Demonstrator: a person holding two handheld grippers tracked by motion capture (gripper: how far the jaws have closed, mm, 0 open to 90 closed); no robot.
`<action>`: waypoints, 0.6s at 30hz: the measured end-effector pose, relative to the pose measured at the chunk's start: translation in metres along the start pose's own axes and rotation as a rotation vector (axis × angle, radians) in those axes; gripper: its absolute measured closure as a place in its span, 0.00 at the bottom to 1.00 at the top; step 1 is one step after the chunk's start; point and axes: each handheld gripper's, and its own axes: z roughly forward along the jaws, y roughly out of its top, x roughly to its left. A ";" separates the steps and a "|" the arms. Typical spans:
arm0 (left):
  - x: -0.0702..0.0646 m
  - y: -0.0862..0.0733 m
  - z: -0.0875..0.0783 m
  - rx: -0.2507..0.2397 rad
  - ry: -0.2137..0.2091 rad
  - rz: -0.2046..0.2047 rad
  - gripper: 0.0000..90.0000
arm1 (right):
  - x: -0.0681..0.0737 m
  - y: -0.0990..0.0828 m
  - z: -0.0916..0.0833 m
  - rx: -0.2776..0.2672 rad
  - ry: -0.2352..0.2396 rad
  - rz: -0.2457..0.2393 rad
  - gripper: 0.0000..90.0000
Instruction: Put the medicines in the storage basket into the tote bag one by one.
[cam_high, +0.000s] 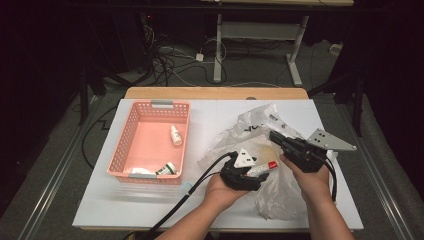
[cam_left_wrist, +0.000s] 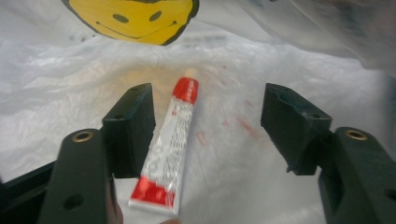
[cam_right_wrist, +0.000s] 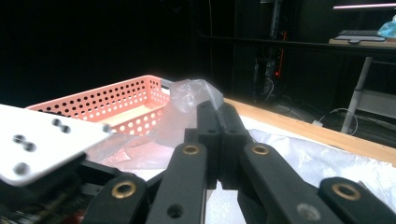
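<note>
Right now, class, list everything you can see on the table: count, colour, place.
Basket: one, pink, left on table.
Small bottles: two, white, inside basket; one near its right wall, one at the front.
Plastic bag: one, clear, right of basket.
Tube: one, white and red, lying on the bag between the left tool's open jaws.
Table: one, white top.
Left tool: black, open.
Right tool: black, pinching the bag.

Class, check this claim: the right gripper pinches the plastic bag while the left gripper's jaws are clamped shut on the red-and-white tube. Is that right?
Not quite. The left gripper is open: in the left gripper view the red-and-white tube lies between its parted jaws, beside one jaw and apart from the other. The right gripper does pinch the plastic bag.
</note>
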 end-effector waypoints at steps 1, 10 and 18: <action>-0.002 -0.004 -0.008 0.002 -0.009 0.008 0.38 | 0.001 0.000 0.000 0.001 0.001 0.000 1.00; -0.004 -0.023 -0.044 -0.002 -0.021 -0.005 0.24 | 0.004 0.001 -0.001 0.006 0.004 -0.007 1.00; -0.005 -0.030 -0.071 -0.014 -0.018 -0.001 0.11 | 0.005 0.000 -0.001 0.012 0.002 -0.012 1.00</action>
